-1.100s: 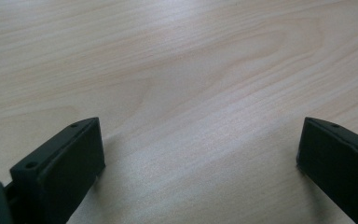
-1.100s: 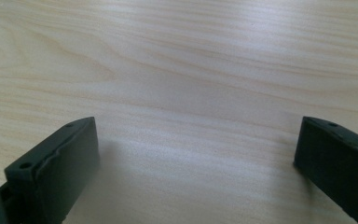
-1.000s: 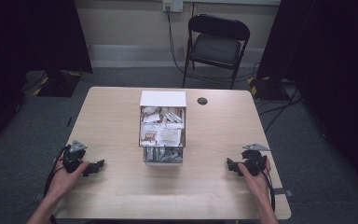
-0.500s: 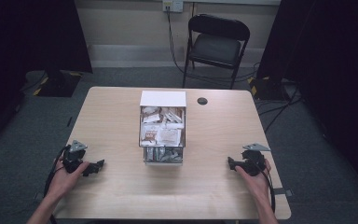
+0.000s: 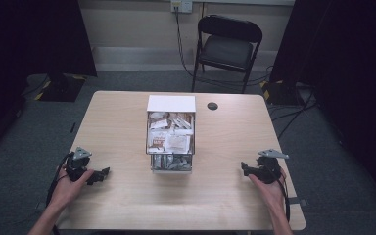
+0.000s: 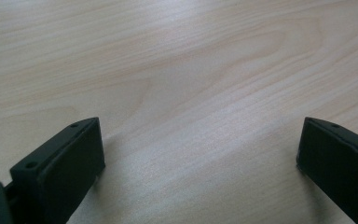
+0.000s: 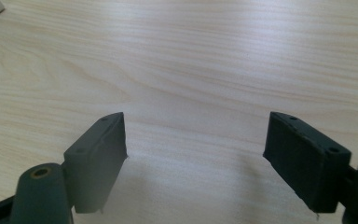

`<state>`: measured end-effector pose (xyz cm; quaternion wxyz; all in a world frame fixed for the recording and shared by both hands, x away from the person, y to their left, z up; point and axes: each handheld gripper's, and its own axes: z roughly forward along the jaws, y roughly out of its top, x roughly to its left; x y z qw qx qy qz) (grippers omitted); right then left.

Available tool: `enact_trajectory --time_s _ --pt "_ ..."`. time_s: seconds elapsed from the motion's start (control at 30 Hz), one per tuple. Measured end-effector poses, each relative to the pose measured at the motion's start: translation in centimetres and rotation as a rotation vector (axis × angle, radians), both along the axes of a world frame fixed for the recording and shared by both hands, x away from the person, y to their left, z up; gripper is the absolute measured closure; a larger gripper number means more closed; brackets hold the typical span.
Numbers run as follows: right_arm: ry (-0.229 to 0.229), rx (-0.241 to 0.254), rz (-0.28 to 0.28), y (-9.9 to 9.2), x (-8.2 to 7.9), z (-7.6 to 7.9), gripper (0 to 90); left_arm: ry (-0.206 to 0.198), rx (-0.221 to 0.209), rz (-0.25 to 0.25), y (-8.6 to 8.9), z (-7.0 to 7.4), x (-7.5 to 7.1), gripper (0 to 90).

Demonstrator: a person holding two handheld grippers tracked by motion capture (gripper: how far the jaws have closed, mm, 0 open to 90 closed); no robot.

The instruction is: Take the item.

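Lower left of the high view, the left tongs [image 5: 99,175] rest on the counter [image 5: 122,205] with jaws wide apart and nothing between them; in the left gripper view they stand over bare wood. Lower right, the right tongs [image 5: 245,169] have just been closing a little, yet remain apart and empty. Both point inward at the box of packets [image 5: 171,139], which stands at centre frame, well apart from either. A likely risk: 1 jaw catches the box's near wall and shoves it, or 2 packets come up together since they lie crammed and overlapping.
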<state>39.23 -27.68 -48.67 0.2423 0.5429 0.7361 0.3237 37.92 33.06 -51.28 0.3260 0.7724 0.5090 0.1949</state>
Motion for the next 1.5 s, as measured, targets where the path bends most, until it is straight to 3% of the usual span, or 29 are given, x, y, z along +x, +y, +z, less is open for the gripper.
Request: enact_trajectory --time_s 0.13,0.2,0.37,0.73,1.0,1.27,1.5 --pt "0.016 0.005 0.007 0.1 0.1 0.4 22.6 0.0 0.0 -0.001 0.0 0.0 0.0 0.2" --pt "-0.025 0.035 0.024 0.4 -0.1 1.0 27.9 0.0 0.001 -0.001 0.0 0.0 0.0 0.2" --pt "-0.055 0.047 0.042 1.1 -0.2 1.7 29.3 0.0 0.0 -0.001 0.0 0.0 0.0 0.2" --pt "-0.077 0.096 0.081 1.4 -0.4 2.6 35.8 0.0 0.0 0.0 0.0 0.0 0.0 0.2" --pt "-0.096 0.169 0.119 1.9 -0.8 4.0 41.0 -0.005 -0.006 0.006 -0.1 0.0 0.0 0.2" --pt "-0.099 0.202 0.172 3.1 -1.1 4.8 43.7 -0.006 -0.005 0.006 -0.1 0.0 0.0 0.2" --pt "-0.115 0.212 0.253 4.6 -1.5 6.0 43.2 -0.005 -0.006 0.005 -0.1 0.0 0.0 0.2"
